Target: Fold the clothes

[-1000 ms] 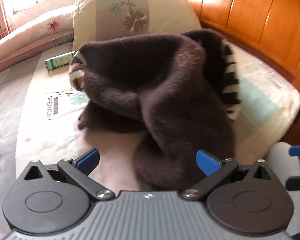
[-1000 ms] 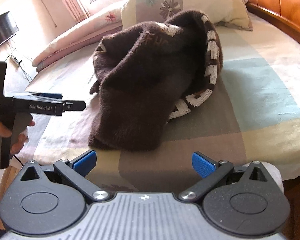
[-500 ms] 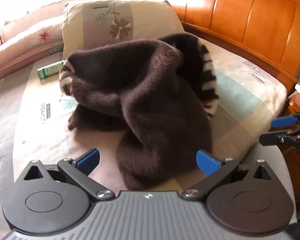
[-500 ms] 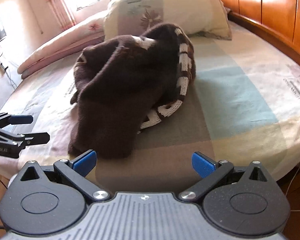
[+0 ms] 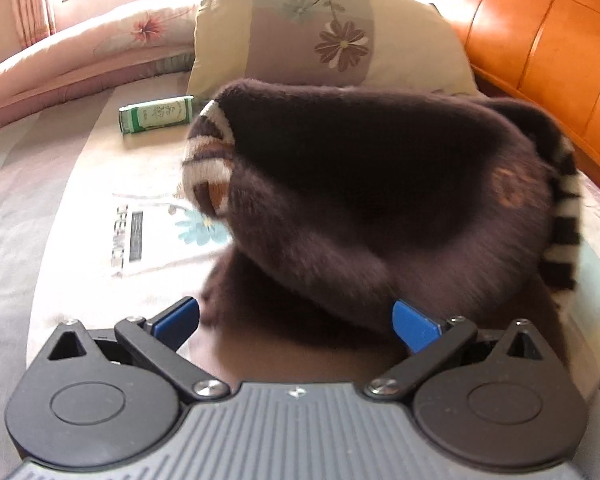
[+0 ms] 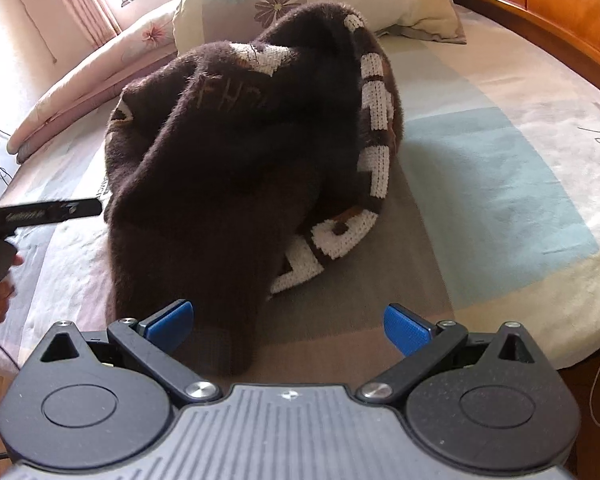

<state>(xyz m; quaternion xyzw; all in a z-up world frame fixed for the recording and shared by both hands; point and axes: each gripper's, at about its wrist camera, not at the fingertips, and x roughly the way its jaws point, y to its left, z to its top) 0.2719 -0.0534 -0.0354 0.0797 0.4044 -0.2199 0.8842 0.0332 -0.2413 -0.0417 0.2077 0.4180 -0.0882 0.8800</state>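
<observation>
A crumpled dark brown sweater [image 6: 236,152] lies heaped on the bed [image 6: 500,168], just before the floral pillow [image 5: 320,36]. Left gripper [image 5: 296,316] and right gripper [image 6: 288,320] both gape wide, empty, at its blurred near edge; its sleeves cannot be made out.

A floral pillow [image 5: 328,36] with a brown daisy print leans at the head of the bed against the orange wooden headboard [image 5: 548,52], and a rolled pink flowered quilt [image 5: 100,56] runs along the far side beneath the bright window. A small green box [image 5: 156,114] lies flat on the patchwork bedsheet [image 6: 500,168] near the pillow's lower corner. Pink curtains [image 6: 84,0] hang by the window.
</observation>
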